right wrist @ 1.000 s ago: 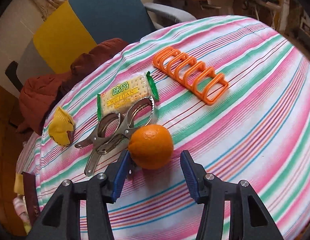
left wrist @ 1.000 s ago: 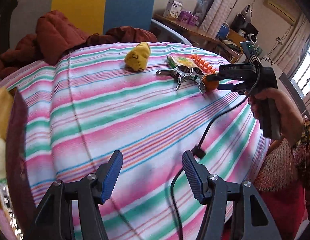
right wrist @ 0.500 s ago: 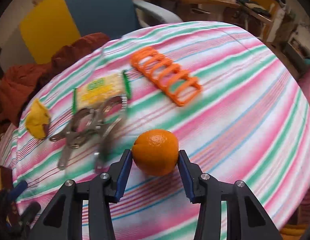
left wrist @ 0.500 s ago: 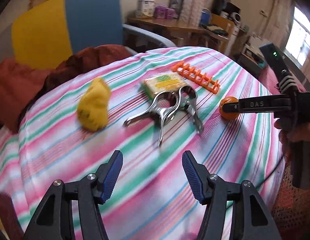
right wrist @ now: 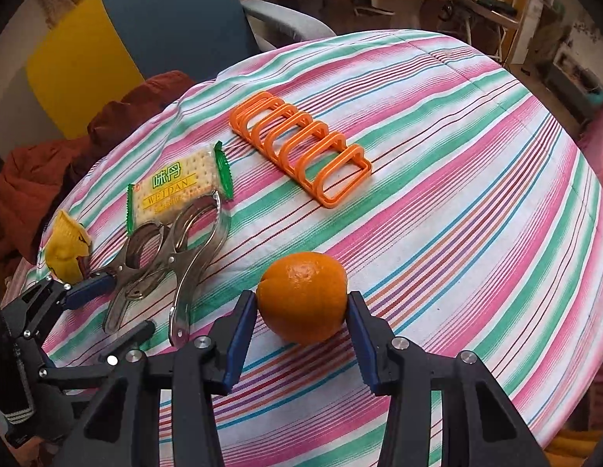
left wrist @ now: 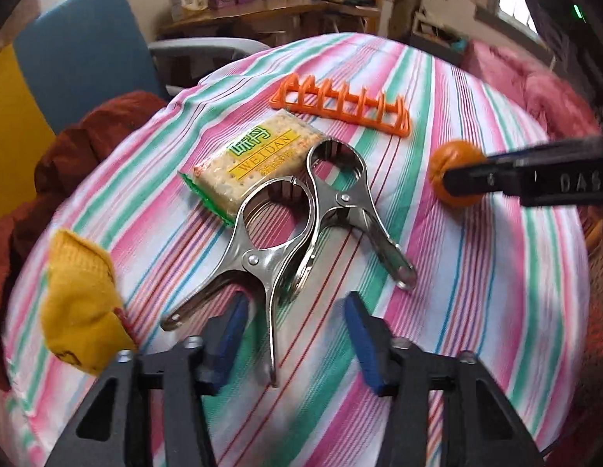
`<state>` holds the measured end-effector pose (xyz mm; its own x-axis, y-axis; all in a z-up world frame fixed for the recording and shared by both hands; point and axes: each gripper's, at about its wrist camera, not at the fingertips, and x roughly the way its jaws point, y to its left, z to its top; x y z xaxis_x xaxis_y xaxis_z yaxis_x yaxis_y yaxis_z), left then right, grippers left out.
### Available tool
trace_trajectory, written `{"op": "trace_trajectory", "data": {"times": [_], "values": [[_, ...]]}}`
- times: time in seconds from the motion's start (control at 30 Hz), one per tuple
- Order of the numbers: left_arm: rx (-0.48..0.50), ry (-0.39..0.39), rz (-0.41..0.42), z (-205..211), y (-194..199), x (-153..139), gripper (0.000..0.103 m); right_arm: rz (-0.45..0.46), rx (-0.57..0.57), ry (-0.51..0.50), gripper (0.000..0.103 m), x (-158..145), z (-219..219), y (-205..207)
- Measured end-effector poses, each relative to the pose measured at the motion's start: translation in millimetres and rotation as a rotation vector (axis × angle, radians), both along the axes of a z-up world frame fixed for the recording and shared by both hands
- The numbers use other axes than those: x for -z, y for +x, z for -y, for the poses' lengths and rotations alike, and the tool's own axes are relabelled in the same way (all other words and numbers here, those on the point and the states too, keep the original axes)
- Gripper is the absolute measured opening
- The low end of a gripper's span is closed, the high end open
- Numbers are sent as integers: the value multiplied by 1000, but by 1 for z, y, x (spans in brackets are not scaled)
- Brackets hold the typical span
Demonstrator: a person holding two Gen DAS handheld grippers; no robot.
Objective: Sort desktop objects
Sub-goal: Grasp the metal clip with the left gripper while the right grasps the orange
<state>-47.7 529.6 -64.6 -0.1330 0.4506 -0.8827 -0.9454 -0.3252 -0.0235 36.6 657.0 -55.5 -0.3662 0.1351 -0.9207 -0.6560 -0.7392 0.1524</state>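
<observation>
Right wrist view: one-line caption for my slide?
Right tool grips an orange on the striped cloth, with metal clamps, crackers and orange rack behind.

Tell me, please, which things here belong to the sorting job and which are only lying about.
For the job:
- orange, gripped by the right gripper
- two metal spring clamps, left gripper closing around one handle
- cracker packet
- orange plastic rack
- yellow cloth pouch

Lying about:
- rust-red garment
- blue and yellow chair
- side desk with boxes

Tablecloth (right wrist: 457,179) pink, green, white, blue stripes; orange rack (right wrist: 301,151); orange fruit (right wrist: 303,295); yellow cloth (left wrist: 79,303); silver clamps (left wrist: 301,225).
</observation>
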Motion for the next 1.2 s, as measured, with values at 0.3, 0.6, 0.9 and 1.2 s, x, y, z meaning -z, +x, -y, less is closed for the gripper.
{"op": "trace_trajectory", "data": {"times": [0.3,0.6,0.9,1.2], "values": [[-96,29,71,50,6,-2,3,-5,0,-4,48,0,-2,4],[-102,108,-19,65,27,-32,48,-14,9,-21,48,-3,-2,8],[49,-52,-166,-12,0,-12,58,-15,10,-36,49,-1,-2,10],[2,41,-78,10,-2,-1,45,-5,2,-25,49,-1,-3,3]]}}
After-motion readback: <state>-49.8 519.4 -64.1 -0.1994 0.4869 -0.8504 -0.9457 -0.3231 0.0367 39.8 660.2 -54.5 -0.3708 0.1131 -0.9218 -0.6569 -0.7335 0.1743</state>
